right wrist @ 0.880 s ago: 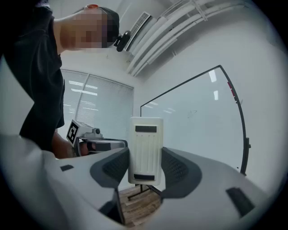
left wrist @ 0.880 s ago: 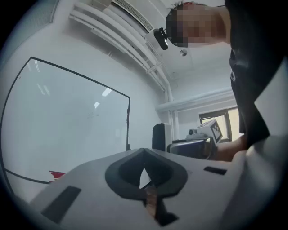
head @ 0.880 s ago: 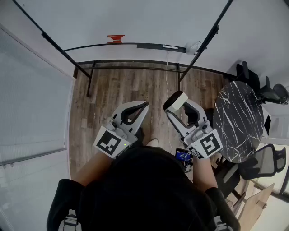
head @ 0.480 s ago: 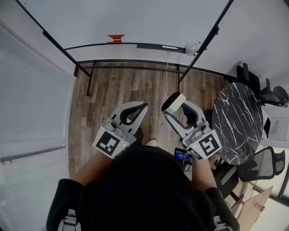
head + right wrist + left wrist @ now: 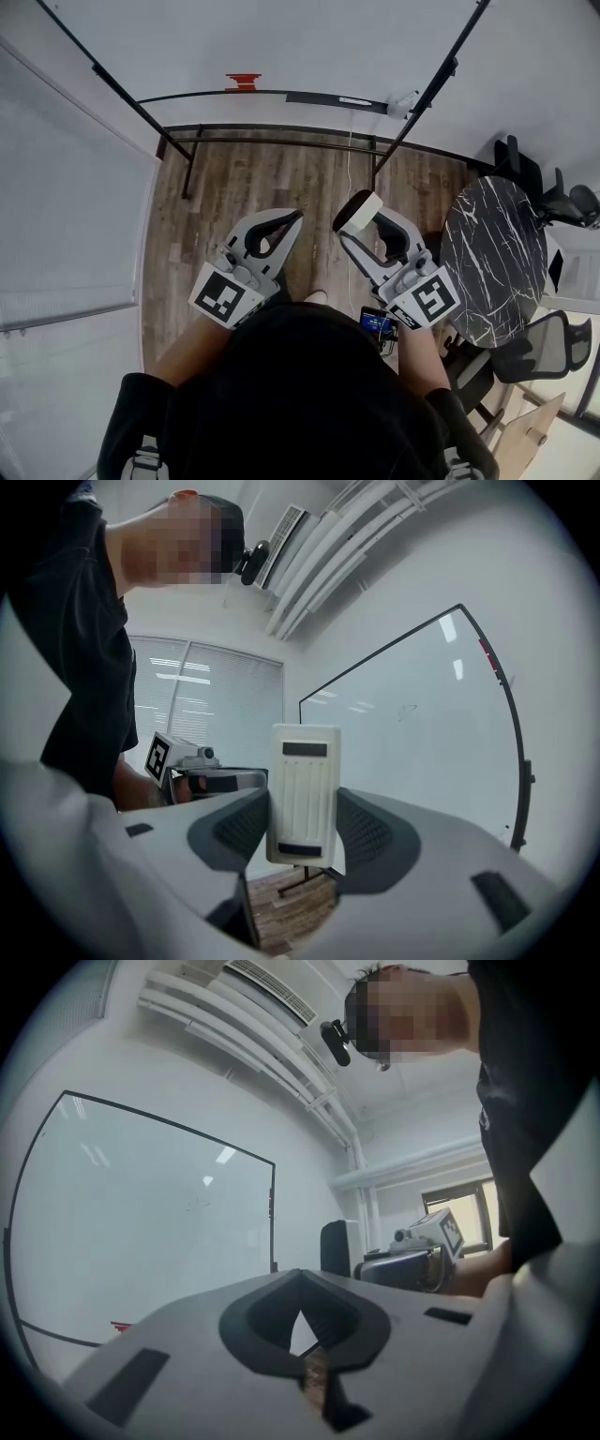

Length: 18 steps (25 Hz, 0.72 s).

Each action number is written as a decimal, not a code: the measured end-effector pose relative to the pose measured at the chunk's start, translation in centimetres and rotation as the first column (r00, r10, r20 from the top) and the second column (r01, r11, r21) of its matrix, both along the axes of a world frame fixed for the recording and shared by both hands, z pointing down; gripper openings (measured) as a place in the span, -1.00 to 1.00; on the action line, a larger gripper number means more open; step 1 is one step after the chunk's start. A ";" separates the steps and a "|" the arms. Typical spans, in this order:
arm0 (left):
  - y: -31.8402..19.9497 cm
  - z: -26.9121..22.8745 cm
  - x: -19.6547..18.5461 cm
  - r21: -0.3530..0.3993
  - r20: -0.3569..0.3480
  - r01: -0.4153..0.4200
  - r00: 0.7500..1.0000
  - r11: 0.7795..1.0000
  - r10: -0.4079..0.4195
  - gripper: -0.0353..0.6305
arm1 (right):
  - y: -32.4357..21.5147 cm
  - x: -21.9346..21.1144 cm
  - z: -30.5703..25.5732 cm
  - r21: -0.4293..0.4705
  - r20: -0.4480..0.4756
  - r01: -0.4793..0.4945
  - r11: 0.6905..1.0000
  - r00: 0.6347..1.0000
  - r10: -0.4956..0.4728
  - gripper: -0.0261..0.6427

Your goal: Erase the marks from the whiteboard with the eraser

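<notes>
The whiteboard [image 5: 281, 42] stands ahead of me on a black frame; in the head view its face looks blank. A faint small mark [image 5: 405, 711] shows on the whiteboard [image 5: 422, 733] in the right gripper view, and the same faint mark [image 5: 197, 1202] in the left gripper view. My right gripper [image 5: 359, 212] is shut on a white eraser [image 5: 303, 794], held upright between the pads, well short of the board. My left gripper [image 5: 292, 218] is beside it, jaws closed tip to tip, holding nothing.
The board's black stand legs [image 5: 187, 159] rest on the wooden floor [image 5: 272, 178]. A red item [image 5: 243, 82] sits on the board's ledge. A round black marble table [image 5: 492, 253] and office chairs [image 5: 553, 192] are at right; a blinded window [image 5: 66, 216] is at left.
Both grippers have drifted a little left and slightly toward the board; the right one still grips the eraser. The left stays closed.
</notes>
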<state>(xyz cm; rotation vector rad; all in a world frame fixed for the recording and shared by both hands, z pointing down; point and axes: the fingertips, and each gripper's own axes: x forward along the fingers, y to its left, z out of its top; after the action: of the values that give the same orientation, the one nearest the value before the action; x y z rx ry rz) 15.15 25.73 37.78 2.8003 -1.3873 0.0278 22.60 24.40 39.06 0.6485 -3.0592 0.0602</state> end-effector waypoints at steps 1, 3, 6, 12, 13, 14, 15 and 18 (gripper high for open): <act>-0.3 0.1 -0.2 -0.001 0.002 0.002 1.000 1.000 -0.002 -0.88 | -0.2 -0.2 0.0 0.002 -0.004 0.001 1.000 1.000 -0.001 -0.25; -1.0 0.2 -0.9 0.002 0.005 0.000 1.000 1.000 0.000 -0.88 | -0.9 -0.8 0.1 0.006 -0.009 0.003 1.000 1.000 -0.003 -0.25; -2.5 0.5 -2.2 0.004 0.006 -0.014 1.000 1.000 0.014 -0.88 | -2.3 -2.2 0.0 0.012 -0.016 0.000 1.000 1.000 0.000 -0.25; -6.5 -0.4 -5.5 -0.006 -0.002 -0.024 1.000 1.000 0.024 -0.88 | -5.8 -5.7 -0.3 0.009 -0.030 -0.026 1.000 0.999 0.026 -0.25; -7.2 -0.6 -6.3 -0.007 0.002 -0.026 1.000 1.000 0.026 -0.88 | -6.5 -6.4 -0.5 0.008 -0.030 -0.035 0.999 0.999 0.035 -0.25; -7.9 -0.7 -7.1 -0.009 0.009 -0.030 1.000 1.000 0.030 -0.88 | -7.2 -7.1 -0.7 0.007 -0.030 -0.045 0.999 0.999 0.045 -0.25; -8.5 -0.7 -7.9 -0.010 0.015 -0.034 0.999 0.999 0.034 -0.88 | -7.9 -7.9 -0.9 0.007 -0.029 -0.054 0.999 0.998 0.054 -0.25; -10.9 -1.4 -10.3 0.005 0.004 -0.044 0.999 0.999 0.044 -0.88 | -10.1 -10.2 -1.7 0.014 -0.025 -0.078 0.997 0.997 0.079 -0.25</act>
<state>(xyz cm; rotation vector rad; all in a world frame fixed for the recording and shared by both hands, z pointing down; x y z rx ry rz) 4.80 14.88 36.41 2.8362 -1.3279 0.0304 12.42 14.32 37.41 0.7643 -3.0117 0.0330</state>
